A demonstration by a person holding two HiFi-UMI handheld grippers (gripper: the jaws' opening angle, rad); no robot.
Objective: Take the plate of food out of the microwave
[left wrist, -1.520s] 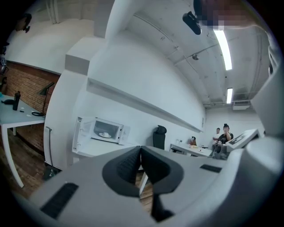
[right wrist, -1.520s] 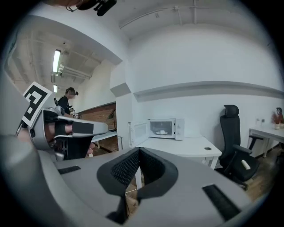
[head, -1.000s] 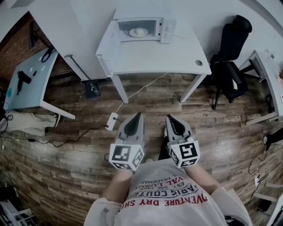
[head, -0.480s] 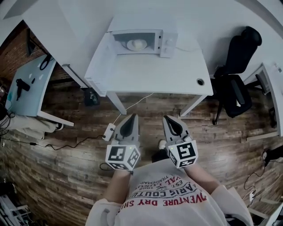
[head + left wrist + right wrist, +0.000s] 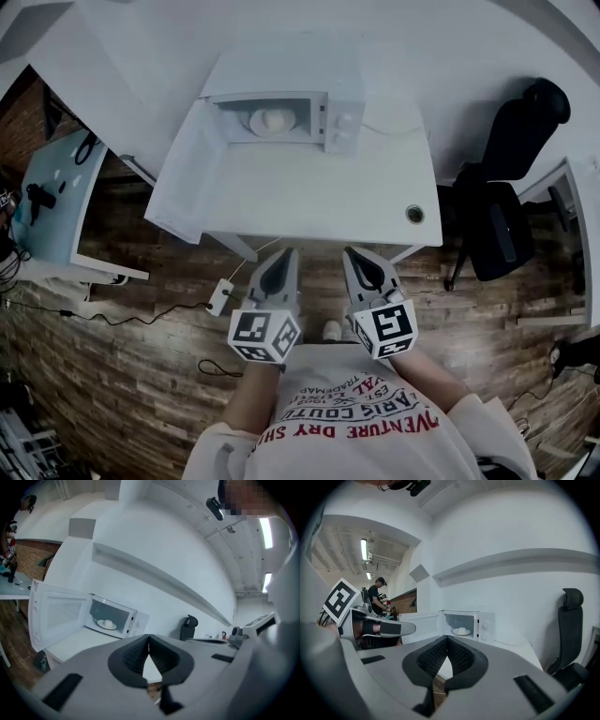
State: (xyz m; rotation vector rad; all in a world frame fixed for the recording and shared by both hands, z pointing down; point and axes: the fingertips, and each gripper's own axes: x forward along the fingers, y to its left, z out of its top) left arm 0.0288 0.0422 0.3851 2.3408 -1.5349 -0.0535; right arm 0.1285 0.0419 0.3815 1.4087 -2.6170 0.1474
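Possibly bun-topped plate (image 5: 272,122) inside open microwave (image 5: 343,127).

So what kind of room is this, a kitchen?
Probably an office or workshop, not a kitchen: the microwave sits on a plain white desk, a black office chair stands beside the desk, and a power strip lies on the wooden floor.

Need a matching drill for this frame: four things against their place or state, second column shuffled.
1 microwave door
2 plate of food
3 left gripper
4 office chair

A inside the microwave
B jaws together, nothing held
C swung open
D beside the table

Pairs: 1-C, 2-A, 3-B, 4-D
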